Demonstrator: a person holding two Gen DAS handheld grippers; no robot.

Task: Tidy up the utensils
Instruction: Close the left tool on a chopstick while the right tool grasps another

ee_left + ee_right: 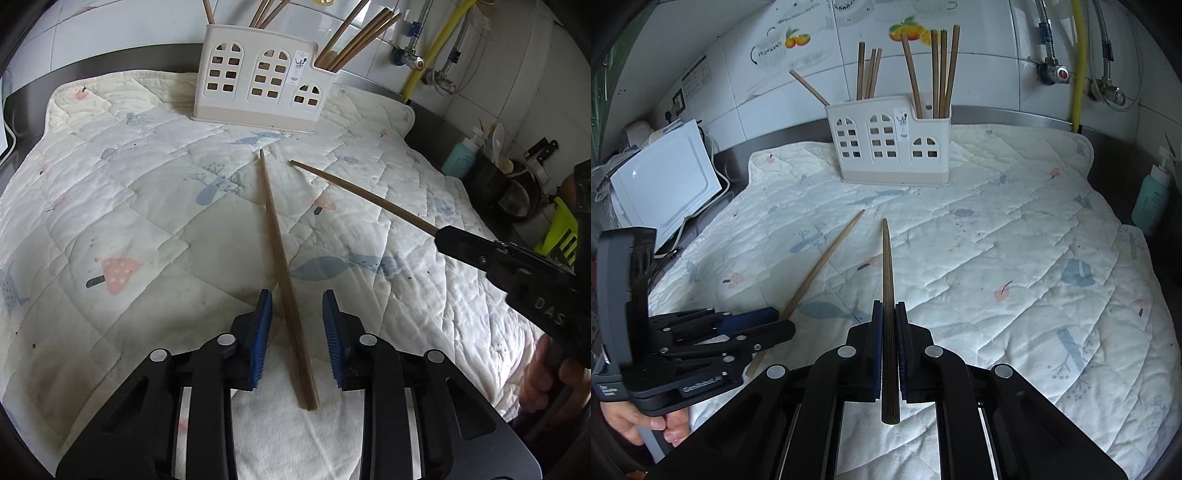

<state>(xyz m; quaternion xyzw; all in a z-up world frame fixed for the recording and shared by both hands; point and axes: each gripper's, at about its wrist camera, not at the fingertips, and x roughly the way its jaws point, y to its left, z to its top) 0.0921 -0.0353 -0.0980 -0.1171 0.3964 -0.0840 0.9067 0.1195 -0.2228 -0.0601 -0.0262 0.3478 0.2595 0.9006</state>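
A quilted mat [110, 206] spreads wide and bare ahead of both grippers, ending at a steel counter edge. A cream utensil holder [892, 142] stands beyond them, chopsticks upright inside. The right gripper [889, 314] is clamped tight on one chopstick [886, 266]; the left gripper [297, 306] gapes wide, straddling another chopstick [280, 251] lying flat.

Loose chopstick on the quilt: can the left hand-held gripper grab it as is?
Probably yes. The left hand-held gripper is open with the loose chopstick lying between its fingers, nothing covering it. The right hand-held gripper holds its own chopstick off to the side.
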